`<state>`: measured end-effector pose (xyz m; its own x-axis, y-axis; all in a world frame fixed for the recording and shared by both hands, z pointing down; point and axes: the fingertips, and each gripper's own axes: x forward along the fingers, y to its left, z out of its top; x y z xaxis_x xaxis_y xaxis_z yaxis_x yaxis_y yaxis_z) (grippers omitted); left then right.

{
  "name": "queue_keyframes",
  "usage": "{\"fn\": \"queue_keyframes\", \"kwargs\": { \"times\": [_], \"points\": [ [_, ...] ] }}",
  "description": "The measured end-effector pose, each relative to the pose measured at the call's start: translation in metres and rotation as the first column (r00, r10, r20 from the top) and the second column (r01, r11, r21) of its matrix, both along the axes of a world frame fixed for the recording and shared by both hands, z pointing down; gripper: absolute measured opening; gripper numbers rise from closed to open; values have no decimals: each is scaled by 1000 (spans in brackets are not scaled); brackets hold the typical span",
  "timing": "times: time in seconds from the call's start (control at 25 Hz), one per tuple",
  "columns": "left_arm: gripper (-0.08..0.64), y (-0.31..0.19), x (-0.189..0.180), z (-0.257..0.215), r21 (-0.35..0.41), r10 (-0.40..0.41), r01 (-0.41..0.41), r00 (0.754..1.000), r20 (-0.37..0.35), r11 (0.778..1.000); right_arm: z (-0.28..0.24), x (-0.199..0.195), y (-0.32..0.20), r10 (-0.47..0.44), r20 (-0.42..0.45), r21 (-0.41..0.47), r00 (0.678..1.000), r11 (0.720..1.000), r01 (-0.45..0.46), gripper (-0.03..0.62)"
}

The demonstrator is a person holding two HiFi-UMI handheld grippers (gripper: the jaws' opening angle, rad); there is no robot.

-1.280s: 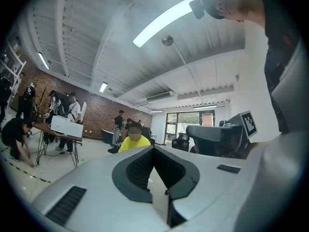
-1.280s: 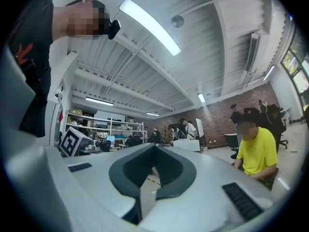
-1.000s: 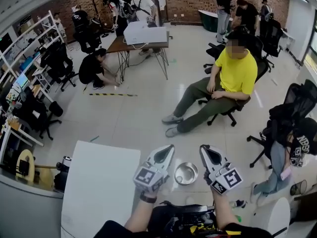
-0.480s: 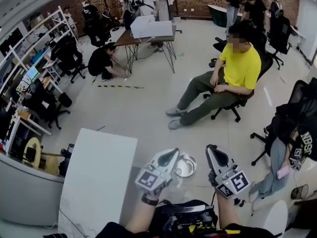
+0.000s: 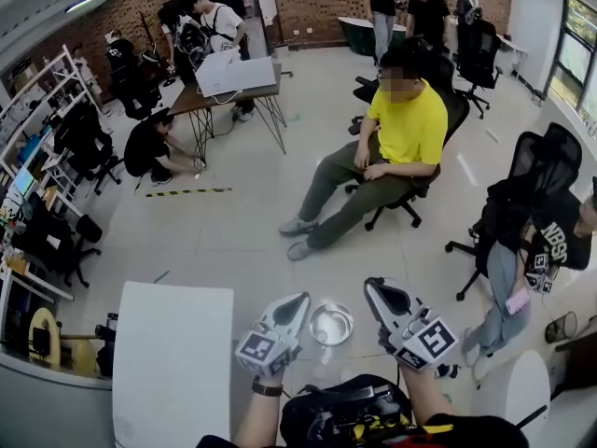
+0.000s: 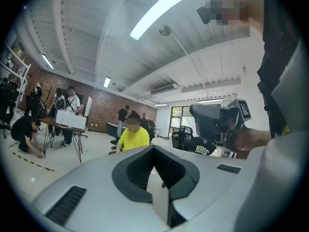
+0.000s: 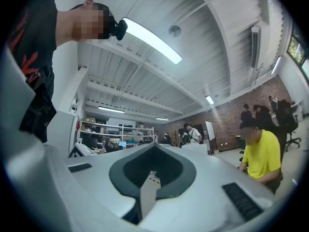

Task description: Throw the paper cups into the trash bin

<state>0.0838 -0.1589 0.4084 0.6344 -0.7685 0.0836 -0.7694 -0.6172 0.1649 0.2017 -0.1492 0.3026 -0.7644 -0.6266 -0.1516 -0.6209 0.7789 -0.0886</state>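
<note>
No paper cup shows in any view. A round metal trash bin (image 5: 331, 325) stands on the floor just ahead, and in the head view it lies between my two grippers. My left gripper (image 5: 297, 299) is held up to the bin's left, jaws together and holding nothing. My right gripper (image 5: 376, 286) is to the bin's right, also shut and empty. Both point forward and slightly upward. The left gripper view shows the left gripper (image 6: 154, 148) with its jaws closed against the room behind. The right gripper view shows the same of the right gripper (image 7: 154, 146).
A white table (image 5: 173, 362) stands at my lower left. A person in a yellow shirt (image 5: 406, 124) sits on a chair ahead. Another seated person (image 5: 522, 259) is at the right beside black office chairs. Shelves and desks line the left wall.
The head view has swung slightly right and dipped, so the room has slid left in the frame. Both grippers stay raised side by side, shut, with the bin between them.
</note>
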Motion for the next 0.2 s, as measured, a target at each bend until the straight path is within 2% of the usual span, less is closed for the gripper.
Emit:
{"fn": "queue_keyframes", "kwargs": {
  "times": [0.12, 0.2],
  "points": [
    [5, -13, 9, 20, -63, 89, -84, 993, 80, 995, -15, 8, -8, 27, -27, 42, 999, 999, -25, 3],
    [5, -30, 19, 26, -77, 154, -143, 975, 162, 987, -29, 18, -19, 47, -60, 83, 997, 996, -42, 3]
  ]
}}
